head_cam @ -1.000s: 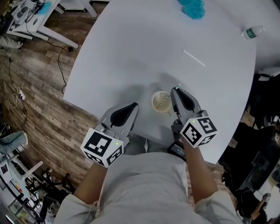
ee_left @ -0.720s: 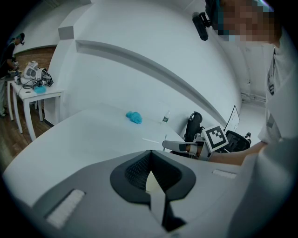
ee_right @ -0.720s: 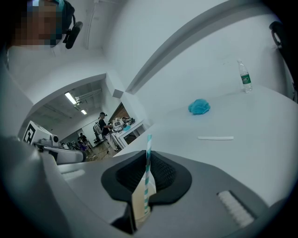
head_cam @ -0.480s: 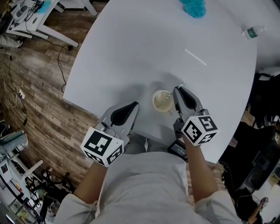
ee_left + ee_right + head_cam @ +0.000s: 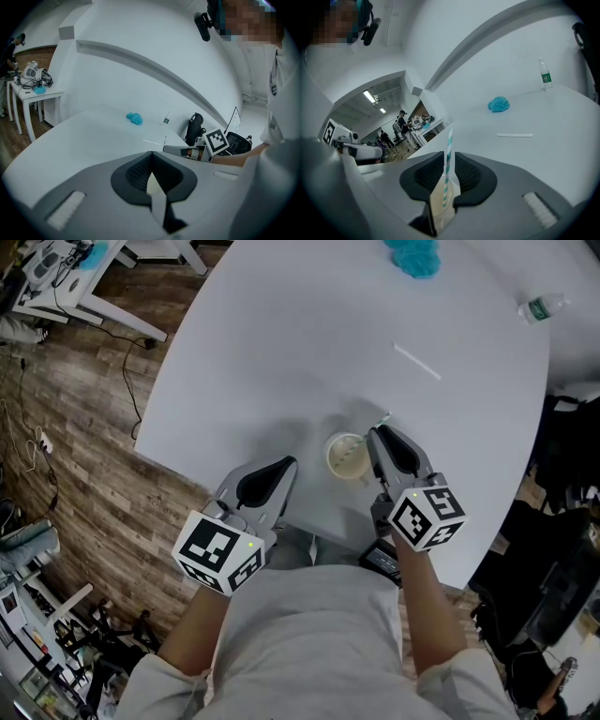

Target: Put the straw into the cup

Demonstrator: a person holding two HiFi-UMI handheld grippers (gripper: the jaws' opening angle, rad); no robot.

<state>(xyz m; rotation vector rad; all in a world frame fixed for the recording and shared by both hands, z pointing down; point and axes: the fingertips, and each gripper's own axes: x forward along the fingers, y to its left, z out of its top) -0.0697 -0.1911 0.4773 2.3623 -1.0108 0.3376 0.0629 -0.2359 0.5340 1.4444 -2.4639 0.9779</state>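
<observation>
Straw [image 5: 448, 161] of teal-and-white striped paper stands upright, pinched between the narrowed jaws of the right claw [image 5: 380, 433], its lower end down at the mouth of the cream round paper cup [image 5: 348, 457] just left of that claw. Left claw [image 5: 285, 468] hovers closed and empty over the white tabletop [image 5: 281, 352] edge, near the cup's far side.

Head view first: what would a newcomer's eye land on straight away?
The teal-and-white striped straw pinched in the jaws of the right gripper, its lower end at the cup near the white table's near edge. Next, the left gripper beside it, jaws together on nothing, and a turquoise clump at the far edge.
</observation>
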